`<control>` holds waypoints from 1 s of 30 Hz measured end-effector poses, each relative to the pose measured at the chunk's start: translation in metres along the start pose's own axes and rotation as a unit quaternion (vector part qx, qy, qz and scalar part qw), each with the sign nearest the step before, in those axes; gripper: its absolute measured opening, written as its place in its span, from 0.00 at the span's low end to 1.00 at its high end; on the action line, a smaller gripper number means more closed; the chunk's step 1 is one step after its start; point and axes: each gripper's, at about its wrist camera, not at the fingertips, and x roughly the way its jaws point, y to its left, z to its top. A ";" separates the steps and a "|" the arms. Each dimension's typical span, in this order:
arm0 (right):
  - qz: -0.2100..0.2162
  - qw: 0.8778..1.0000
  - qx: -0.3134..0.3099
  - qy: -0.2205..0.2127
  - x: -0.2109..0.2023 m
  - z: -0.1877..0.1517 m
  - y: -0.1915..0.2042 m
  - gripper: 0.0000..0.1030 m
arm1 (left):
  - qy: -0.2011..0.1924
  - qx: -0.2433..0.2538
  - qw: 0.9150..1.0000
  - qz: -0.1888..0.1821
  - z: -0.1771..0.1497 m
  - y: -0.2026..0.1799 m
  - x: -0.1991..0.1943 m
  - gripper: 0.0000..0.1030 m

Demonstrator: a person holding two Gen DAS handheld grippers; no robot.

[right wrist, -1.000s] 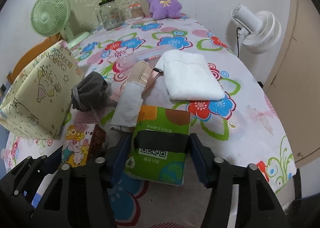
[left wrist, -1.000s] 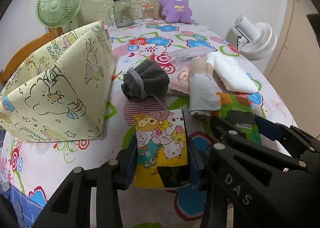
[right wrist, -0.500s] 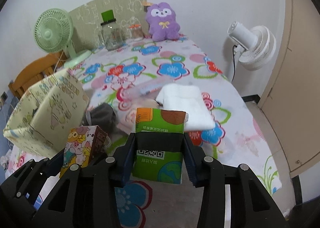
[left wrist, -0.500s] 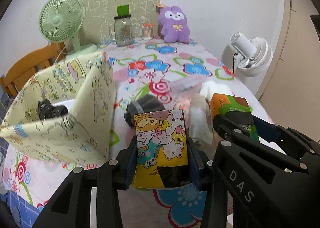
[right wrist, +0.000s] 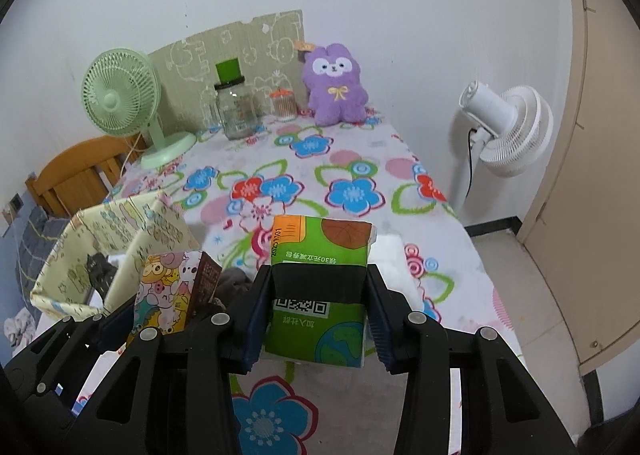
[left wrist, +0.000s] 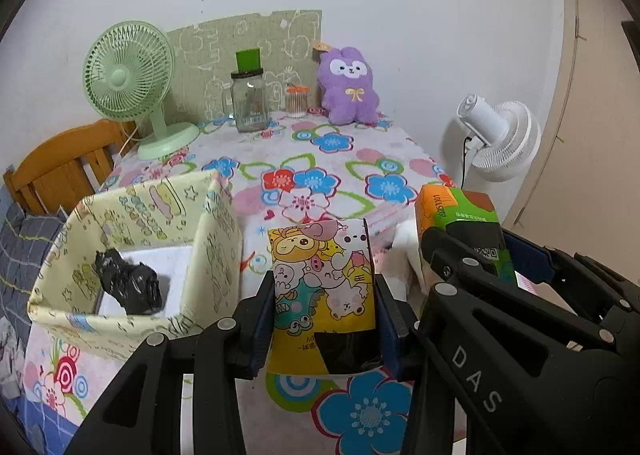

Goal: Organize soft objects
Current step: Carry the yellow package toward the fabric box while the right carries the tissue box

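Observation:
My left gripper (left wrist: 325, 297) is shut on a yellow cartoon tissue pack (left wrist: 322, 279), held up above the flowered tablecloth (left wrist: 304, 183). Beside it on the right, my right gripper (right wrist: 318, 291) is shut on a green tissue pack (right wrist: 320, 287), also lifted; that pack shows in the left wrist view too (left wrist: 460, 219). To the left stands a pale yellow fabric storage box (left wrist: 132, 255) with a black bundle (left wrist: 128, 283) inside. The cartoon pack (right wrist: 168, 295) appears at the left in the right wrist view. A grey pouch (right wrist: 236, 281) peeks out below the packs.
At the table's far end stand a green desk fan (left wrist: 128, 79), a glass jar (left wrist: 248, 101), a small cup of swabs (left wrist: 297, 103) and a purple plush rabbit (left wrist: 348, 87). A white floor fan (left wrist: 500, 139) stands right of the table, a wooden chair (left wrist: 60, 171) left.
Both grippers have risen with their packs, which were down at the tablecloth a second ago. The right gripper's fingers drew in tighter on the green pack. The box's inside has come into sight.

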 end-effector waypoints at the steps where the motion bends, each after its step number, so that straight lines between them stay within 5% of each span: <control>1: 0.000 1.000 -0.001 -0.003 -0.002 0.002 0.000 0.46 | -0.002 0.001 1.000 0.000 0.002 0.000 -0.002 0.44; 30: 0.013 0.999 -0.023 -0.043 -0.017 0.038 0.041 0.46 | -0.048 0.020 0.999 0.012 0.033 0.035 -0.025 0.44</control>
